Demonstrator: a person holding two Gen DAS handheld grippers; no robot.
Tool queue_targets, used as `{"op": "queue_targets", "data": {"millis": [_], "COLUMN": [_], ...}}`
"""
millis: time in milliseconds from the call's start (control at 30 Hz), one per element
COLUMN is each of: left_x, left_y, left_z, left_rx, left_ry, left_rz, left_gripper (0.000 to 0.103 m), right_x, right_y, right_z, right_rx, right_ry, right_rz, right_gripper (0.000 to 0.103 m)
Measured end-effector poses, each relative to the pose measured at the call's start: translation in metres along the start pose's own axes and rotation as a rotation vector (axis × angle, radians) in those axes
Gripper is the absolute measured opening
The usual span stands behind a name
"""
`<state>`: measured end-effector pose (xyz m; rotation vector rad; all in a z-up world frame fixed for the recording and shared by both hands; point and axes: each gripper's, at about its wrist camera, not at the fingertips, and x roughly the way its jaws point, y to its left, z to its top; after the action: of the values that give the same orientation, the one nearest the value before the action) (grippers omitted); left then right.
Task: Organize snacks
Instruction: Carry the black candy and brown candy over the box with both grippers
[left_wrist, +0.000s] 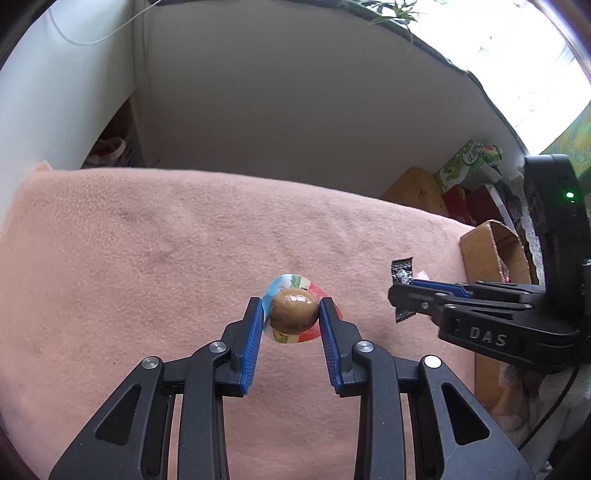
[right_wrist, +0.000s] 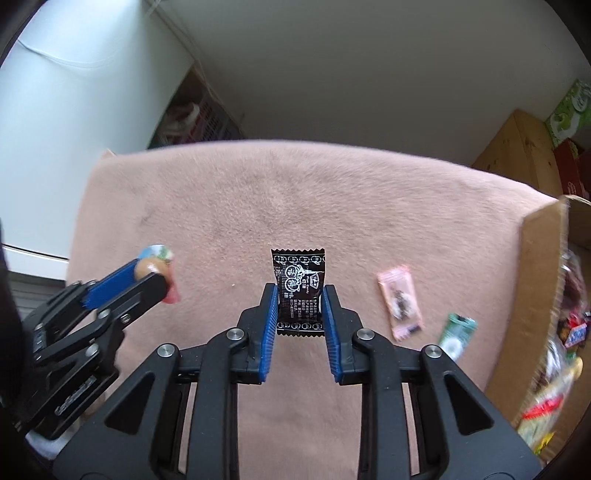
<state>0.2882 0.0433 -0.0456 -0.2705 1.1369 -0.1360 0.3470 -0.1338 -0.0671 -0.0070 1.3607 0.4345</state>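
Above the pink blanket (right_wrist: 295, 206) you are holding one snack in each tool: your left gripper (left_wrist: 291, 314) is squeezing a packaged brown egg (left_wrist: 293, 310) between its blue pads (left_wrist: 253, 332), jaws pressed against the egg's sides with the printed wrapper flaring out behind, while your right gripper (right_wrist: 300, 306) is pinching a black candy sachet (right_wrist: 299, 291) by its edges, jaws closed on it so the pack is standing upright between the fingers. Both snacks appear to be lifted clear of the cloth, so the step in hand is likely the carry to the cardboard box (right_wrist: 539, 266) at your right, where other wrapped snacks are already piling up. You are gripping the egg on a rounded, glossy surface, so it may slip; keep the squeeze steady and the tool level, and avoid any quick swing. The sachet is thin and could twist, so bring it over the box wall before you let go. Two packets are lying on the blanket between you and the box, a pink candy packet (right_wrist: 400, 302) and a green one (right_wrist: 456, 332) just beside the cardboard; pass above them rather than dragging across. The two tools are working close together, so lead with the right and let the left follow.
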Motion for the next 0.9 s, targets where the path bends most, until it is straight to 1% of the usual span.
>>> {"op": "queue_targets", "data": {"millis": [133, 300, 567, 700, 900], "left_x": [-0.007, -0.012, -0.016, -0.013, -0.006], "left_y": [-0.02, -0.056, -0.115, -0.144, -0.181], "left_z": [0.006, 0.011, 0.014, 0.013, 0.013], "left_rx": [0.03, 0.099, 0.201, 0.247, 0.302], "left_ry": [-0.011, -0.023, -0.021, -0.014, -0.003], "left_rz": [-0.033, -0.078, -0.156, -0.188, -0.234], "left_gripper": [0.029, 0.029, 0.029, 0.029, 0.029], "right_x": [-0.035, -0.073, -0.124, -0.136, -0.152], "right_y": [-0.018, -0.049, -0.101, -0.121, -0.158], "right_z": [-0.01, -0.024, -0.053, -0.067, -0.088], "right_rx": [0.032, 0.101, 0.201, 0.247, 0.324], "right_ry": [-0.055, -0.111, -0.189, -0.214, -0.233], "right_rz": [0.011, -0.008, -0.072, -0.111, -0.144], "right_gripper": [0.025, 0.025, 0.025, 0.025, 0.025]}}
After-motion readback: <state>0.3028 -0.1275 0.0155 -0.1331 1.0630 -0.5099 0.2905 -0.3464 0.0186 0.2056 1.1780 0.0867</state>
